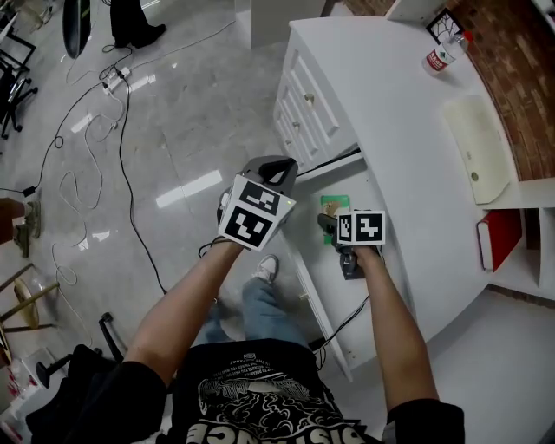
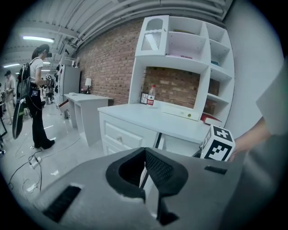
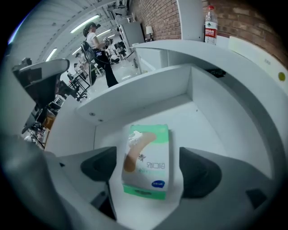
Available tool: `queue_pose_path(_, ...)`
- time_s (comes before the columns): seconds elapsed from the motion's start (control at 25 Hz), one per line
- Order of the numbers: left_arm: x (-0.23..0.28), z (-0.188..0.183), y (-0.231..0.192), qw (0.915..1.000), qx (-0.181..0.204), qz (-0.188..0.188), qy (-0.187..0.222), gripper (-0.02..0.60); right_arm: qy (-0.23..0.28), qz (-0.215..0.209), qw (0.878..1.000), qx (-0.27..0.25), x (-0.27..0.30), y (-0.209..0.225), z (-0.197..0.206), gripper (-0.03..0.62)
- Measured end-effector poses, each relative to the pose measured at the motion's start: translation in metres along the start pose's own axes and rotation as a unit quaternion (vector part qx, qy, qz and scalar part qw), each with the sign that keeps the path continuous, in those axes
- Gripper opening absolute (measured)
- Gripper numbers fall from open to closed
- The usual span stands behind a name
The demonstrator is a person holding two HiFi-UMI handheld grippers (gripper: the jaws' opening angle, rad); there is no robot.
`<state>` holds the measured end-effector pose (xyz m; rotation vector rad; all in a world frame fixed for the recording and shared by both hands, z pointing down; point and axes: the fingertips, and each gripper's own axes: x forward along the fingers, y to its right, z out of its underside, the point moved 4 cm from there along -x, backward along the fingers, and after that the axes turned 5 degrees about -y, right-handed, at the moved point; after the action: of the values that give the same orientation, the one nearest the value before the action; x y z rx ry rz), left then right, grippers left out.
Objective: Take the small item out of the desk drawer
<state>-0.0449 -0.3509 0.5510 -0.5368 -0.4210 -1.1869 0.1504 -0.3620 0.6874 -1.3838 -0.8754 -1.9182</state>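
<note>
The desk drawer (image 1: 370, 192) is pulled out under the white desk top (image 1: 390, 104). On the drawer floor (image 3: 198, 121) lies a small green and white box of plasters (image 3: 146, 158), which shows as a green patch (image 1: 332, 205) in the head view. My right gripper (image 3: 148, 173) reaches into the drawer and is open, with one dark pad (image 3: 100, 165) on each side of the box and a gap between pad and box. In the head view that gripper (image 1: 330, 222) is just below the box. My left gripper (image 1: 276, 167) hovers left of the drawer, shut and empty (image 2: 145, 152).
A water bottle (image 1: 440, 59), a picture frame (image 1: 444, 23) and a flat white case (image 1: 478, 147) are on the desk. Closed drawers (image 1: 305, 102) lie beyond the open one. A red book (image 1: 499, 237) sits on a shelf. Cables (image 1: 95, 147) run over the floor. A person (image 2: 34, 101) stands far left.
</note>
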Motion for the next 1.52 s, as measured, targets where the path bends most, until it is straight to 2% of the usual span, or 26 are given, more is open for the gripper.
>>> queue_pose_path(0.44,-0.013,0.006,-0.015,0.9996,-0.011,-0.025,0.002,0.008,-0.027,0.052,0.998,-0.001,0.015,-0.004,-0.002,0.439)
queue_pose_path(0.56,-0.018,0.005,-0.018,0.9994,-0.013,-0.031,0.004,0.008,-0.034,0.065,0.997,-0.004,0.015,-0.005,-0.002,0.422)
queue_pose_path(0.76,-0.026,0.005,-0.021,0.9992,-0.014,-0.036,0.004,0.008,-0.041,0.067,0.997,-0.009,0.015,-0.007,-0.003,0.399)
queue_pose_path(0.88,-0.032,0.004,-0.024,0.9991,-0.012,-0.041,0.002,0.008,-0.04,0.065,0.997,-0.016,0.014,-0.008,-0.004,0.359)
queue_pose_path(1.04,-0.042,0.0,-0.025,0.999,-0.011,-0.044,0.003,0.008,-0.042,0.062,0.997,-0.017,0.012,-0.006,-0.002,0.348)
queue_pose_path(1.52,-0.079,-0.023,-0.035,0.9979,-0.005,-0.062,0.016,0.008,0.042,0.046,0.998,0.001,-0.039,-0.025,-0.038,0.348)
